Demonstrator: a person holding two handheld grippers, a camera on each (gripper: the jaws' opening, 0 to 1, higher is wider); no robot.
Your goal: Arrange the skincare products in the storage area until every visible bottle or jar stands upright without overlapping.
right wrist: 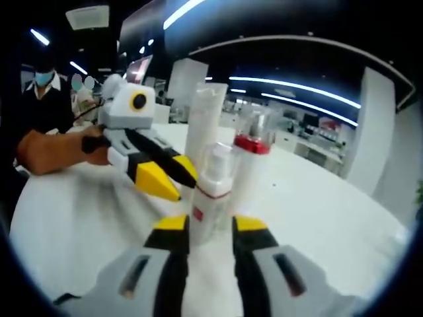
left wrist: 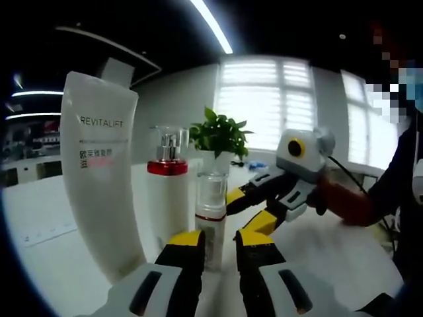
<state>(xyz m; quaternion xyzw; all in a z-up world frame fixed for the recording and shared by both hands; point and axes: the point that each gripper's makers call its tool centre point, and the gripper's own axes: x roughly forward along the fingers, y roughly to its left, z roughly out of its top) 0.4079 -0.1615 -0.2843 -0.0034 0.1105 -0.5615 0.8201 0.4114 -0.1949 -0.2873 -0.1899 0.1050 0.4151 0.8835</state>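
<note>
Both grippers closed in on the same small bottle from opposite sides — the left gripper (left wrist: 218,254) had its yellow-tipped jaws parted a little and empty, the clear-capped small bottle (left wrist: 211,214) standing just beyond the tips. In the right gripper view the right gripper (right wrist: 210,238) sat the same way, jaws narrowly apart with the small bottle (right wrist: 213,191) upright between and just past them; whether the pads touched it could not be told.

Three products stood close together on the white table (left wrist: 46,257): the tall white tube (left wrist: 99,172) marked REVITALIFT, the pump bottle (left wrist: 167,191) with its red collar, and the small bottle in front. All looked upright, so this read as the late tidying step — spacing them out so none overlapped.

Next move, by my reckoning, called for one gripper to take the small bottle low on its body and ease it clear of the pump bottle without nudging the tube.

A gloved hand (right wrist: 53,150) held the left gripper level, pointing in from the side.
</note>
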